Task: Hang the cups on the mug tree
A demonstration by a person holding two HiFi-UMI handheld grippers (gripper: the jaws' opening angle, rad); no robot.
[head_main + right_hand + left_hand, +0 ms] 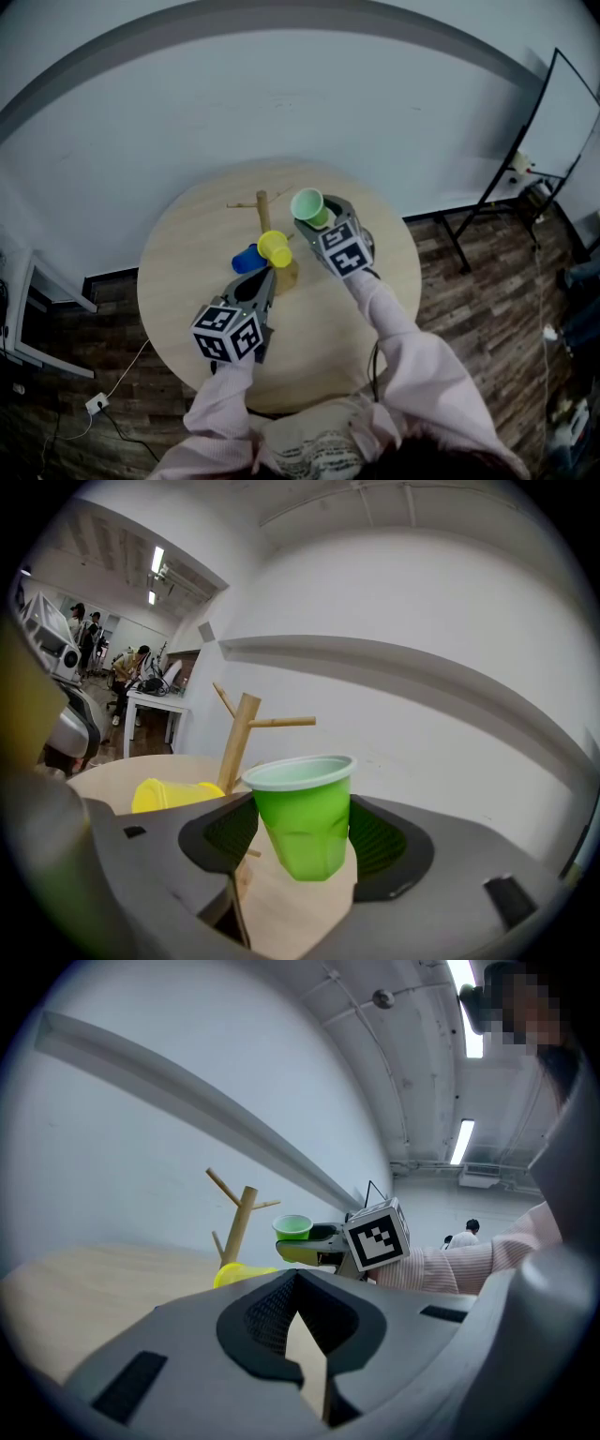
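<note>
Gripping the green cup (307, 203) mid-wall, mouth up, at 3 o'clock of the mug tree (262, 200), your right hand-held gripper (317, 223) should squeeze lightly (thin plastic, probably light and crushable); your left hand-held gripper (265, 274) is closed, empty.

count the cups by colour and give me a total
green cup: 1
yellow cup: 1
blue cup: 1
total: 3 cups
</note>
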